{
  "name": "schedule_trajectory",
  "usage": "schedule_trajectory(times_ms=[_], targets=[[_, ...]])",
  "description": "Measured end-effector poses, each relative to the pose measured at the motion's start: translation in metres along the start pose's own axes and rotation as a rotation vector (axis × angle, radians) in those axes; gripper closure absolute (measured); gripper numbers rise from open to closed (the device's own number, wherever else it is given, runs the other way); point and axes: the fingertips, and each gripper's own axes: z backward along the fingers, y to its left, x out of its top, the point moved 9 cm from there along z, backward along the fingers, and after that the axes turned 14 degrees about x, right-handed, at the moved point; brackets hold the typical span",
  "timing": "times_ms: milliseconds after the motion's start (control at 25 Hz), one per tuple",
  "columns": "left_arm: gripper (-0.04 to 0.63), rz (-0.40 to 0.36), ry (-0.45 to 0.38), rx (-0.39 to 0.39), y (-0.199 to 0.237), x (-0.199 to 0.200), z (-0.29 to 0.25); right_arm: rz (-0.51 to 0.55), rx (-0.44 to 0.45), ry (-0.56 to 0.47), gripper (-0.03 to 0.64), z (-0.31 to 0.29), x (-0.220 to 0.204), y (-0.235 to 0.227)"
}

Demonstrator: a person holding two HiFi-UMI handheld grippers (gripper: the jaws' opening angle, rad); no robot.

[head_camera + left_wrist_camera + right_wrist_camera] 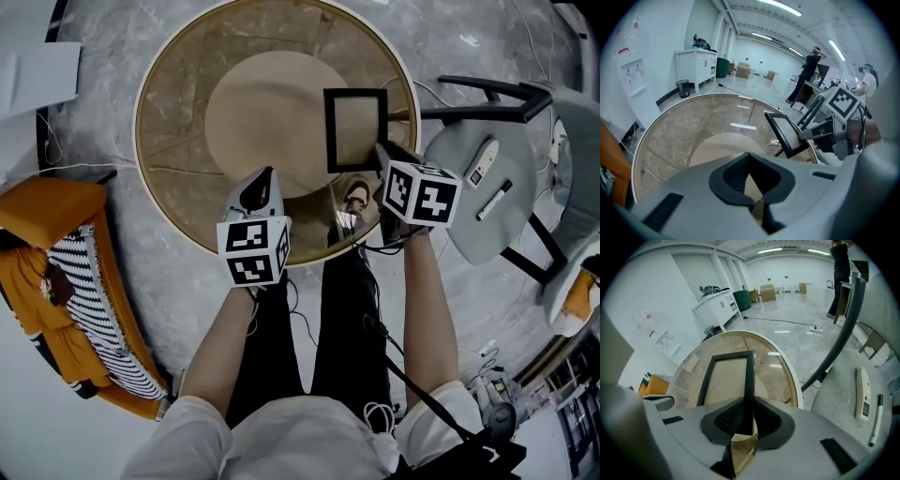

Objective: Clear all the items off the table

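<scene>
The right gripper (749, 416) pinched the black frame (355, 129) by its edge, over the right side of the round table (178, 112). The left gripper (749, 161) was closed with nothing in it, by the table's near edge.

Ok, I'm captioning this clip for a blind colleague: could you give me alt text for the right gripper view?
The right claw is shut on the edge of a black picture frame, over a round glass table. To the right, a remote and a pen lie on a grey seat.
</scene>
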Motion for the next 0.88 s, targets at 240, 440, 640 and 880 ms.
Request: schedule_trajectory(times_ms=[240,440,640,880], targets=[[0.595,-0.04,-0.017,-0.021,-0.012,0.008,0.004,-0.053,0.001,-0.069,0.537,0.024,-0.003,-0.004],[0.595,-0.09,-0.031,-0.049,-0.036,0.016,0.009,-0.091,-0.012,-0.115,0.537,0.054,-0.012,-0.017],[0.595,-0.155,-0.041,-0.089,-0.062,0.023,0.018,-0.148,-0.045,-0.158,0.537,0.092,-0.031,-0.031],[0.595,-0.223,-0.043,-0.146,-0.113,0.028,0.024,-0.267,-0.082,-0.239,0.537,0.14,-0.056,-0.063]])
